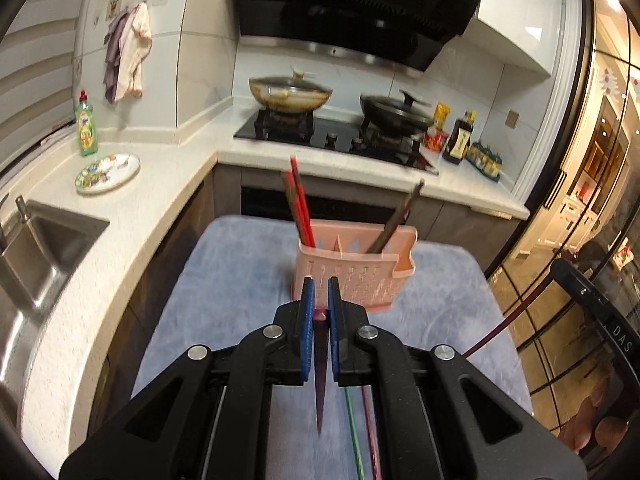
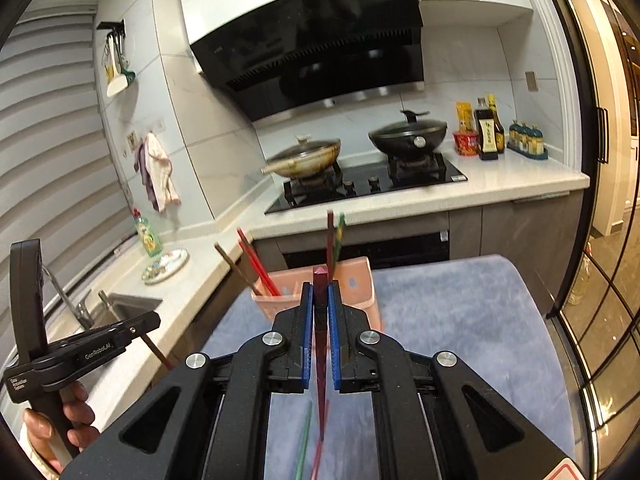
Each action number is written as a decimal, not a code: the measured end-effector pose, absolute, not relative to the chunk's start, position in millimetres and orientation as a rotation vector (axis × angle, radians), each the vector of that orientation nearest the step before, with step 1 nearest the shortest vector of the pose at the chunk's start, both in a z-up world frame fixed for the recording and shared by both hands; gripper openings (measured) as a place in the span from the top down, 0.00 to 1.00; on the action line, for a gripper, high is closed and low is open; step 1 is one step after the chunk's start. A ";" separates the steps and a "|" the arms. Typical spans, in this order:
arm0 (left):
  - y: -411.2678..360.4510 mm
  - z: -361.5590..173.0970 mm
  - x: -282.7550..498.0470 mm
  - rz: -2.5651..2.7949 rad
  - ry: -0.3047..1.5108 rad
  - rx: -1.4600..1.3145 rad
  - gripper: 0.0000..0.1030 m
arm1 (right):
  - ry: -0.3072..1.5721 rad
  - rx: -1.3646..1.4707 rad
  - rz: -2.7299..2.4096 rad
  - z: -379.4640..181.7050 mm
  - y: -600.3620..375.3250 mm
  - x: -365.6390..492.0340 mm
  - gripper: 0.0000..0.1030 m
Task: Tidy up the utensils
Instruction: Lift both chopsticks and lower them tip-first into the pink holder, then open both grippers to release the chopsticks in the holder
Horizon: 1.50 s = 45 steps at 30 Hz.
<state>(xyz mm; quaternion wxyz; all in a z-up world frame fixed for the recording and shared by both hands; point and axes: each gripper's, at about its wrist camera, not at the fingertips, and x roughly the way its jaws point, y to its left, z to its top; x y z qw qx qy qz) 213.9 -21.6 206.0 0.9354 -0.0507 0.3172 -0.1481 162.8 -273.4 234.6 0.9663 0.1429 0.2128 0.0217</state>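
A pink slotted utensil holder (image 1: 354, 270) stands on a blue-grey cloth (image 1: 224, 300). Red chopsticks (image 1: 300, 204) lean in its left compartment and a brown one (image 1: 396, 220) in its right. My left gripper (image 1: 320, 292) is shut on a dark purple chopstick (image 1: 320, 380), just short of the holder. My right gripper (image 2: 320, 296) is shut on a dark red chopstick (image 2: 320, 344), its top end before the holder (image 2: 360, 280). A green chopstick (image 1: 354, 432) and a maroon chopstick (image 1: 372, 432) lie on the cloth below the left gripper.
A sink (image 1: 32, 256) is set in the white counter at left, with a patterned plate (image 1: 107, 172) and a dish soap bottle (image 1: 86, 128). The stove (image 1: 340, 136) holds two lidded pans behind. Glass doors (image 1: 580, 240) stand at right.
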 end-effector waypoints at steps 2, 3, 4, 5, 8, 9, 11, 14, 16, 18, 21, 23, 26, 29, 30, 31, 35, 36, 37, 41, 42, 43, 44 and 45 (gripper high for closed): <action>-21.5 225.7 225.5 -0.291 0.604 -0.119 0.94 | 0.405 0.304 0.043 246.4 -275.3 173.0 0.93; -21.7 233.0 229.7 -0.287 0.588 -0.125 0.94 | 0.391 0.311 0.044 253.4 -276.3 179.2 0.93; -22.3 242.0 235.4 -0.282 0.568 -0.131 0.94 | 0.377 0.316 0.046 259.8 -277.5 185.2 0.93; -23.1 253.4 243.1 -0.274 0.542 -0.138 0.94 | 0.360 0.324 0.048 267.4 -278.2 193.0 0.93; -26.2 275.9 257.8 -0.265 0.485 -0.152 0.94 | 0.320 0.336 0.059 285.7 -279.3 215.7 0.93; -27.5 285.0 264.2 -0.261 0.461 -0.157 0.94 | 0.308 0.339 0.059 291.1 -279.7 224.3 0.93; -31.1 299.6 277.3 -0.262 0.422 -0.171 0.94 | 0.293 0.342 0.062 299.1 -279.8 239.7 0.93; -37.0 312.3 293.9 -0.270 0.374 -0.183 0.94 | 0.283 0.341 0.061 306.2 -279.6 263.1 0.93; -41.3 315.2 305.4 -0.269 0.360 -0.185 0.94 | 0.286 0.336 0.061 307.1 -278.2 278.2 0.93; -45.8 315.6 318.4 -0.263 0.348 -0.183 0.94 | 0.290 0.326 0.057 305.0 -276.4 291.8 0.93; -53.6 312.1 334.4 -0.255 0.345 -0.168 0.94 | 0.306 0.322 0.053 298.1 -275.1 310.1 0.93; -58.6 308.3 343.2 -0.251 0.347 -0.155 0.94 | 0.319 0.319 0.052 292.1 -275.0 319.3 0.93; -62.4 301.2 350.9 -0.251 0.353 -0.142 0.94 | 0.342 0.322 0.055 279.1 -274.7 331.4 0.93; -64.7 290.9 356.2 -0.255 0.367 -0.137 0.94 | 0.366 0.327 0.053 264.4 -273.3 338.7 0.93; -64.8 286.4 358.1 -0.257 0.375 -0.138 0.94 | 0.376 0.330 0.052 258.2 -273.4 340.3 0.93; -64.9 280.9 359.8 -0.259 0.386 -0.139 0.94 | 0.386 0.332 0.050 252.9 -273.6 342.4 0.93; -65.0 254.6 366.8 -0.268 0.440 -0.145 0.94 | 0.435 0.349 0.047 226.6 -276.2 351.2 0.93; -65.0 249.4 368.2 -0.268 0.451 -0.148 0.94 | 0.444 0.351 0.047 220.4 -276.7 352.4 0.93; -64.6 243.6 369.7 -0.271 0.464 -0.151 0.94 | 0.452 0.351 0.044 214.9 -276.7 352.9 0.93; -63.7 220.7 372.4 -0.281 0.514 -0.160 0.93 | 0.484 0.352 0.043 199.6 -276.6 353.9 0.92; -64.6 217.1 372.2 -0.282 0.518 -0.158 0.93 | 0.483 0.353 0.038 198.0 -277.1 353.1 0.90; -64.6 213.8 370.7 -0.282 0.520 -0.156 0.93 | 0.479 0.356 0.037 197.7 -277.9 351.2 0.89; -64.5 210.9 368.7 -0.279 0.522 -0.150 0.92 | 0.478 0.359 0.037 198.4 -278.8 349.4 0.88; -64.4 209.4 367.5 -0.280 0.525 -0.148 0.87 | 0.475 0.362 0.037 199.8 -279.8 347.0 0.88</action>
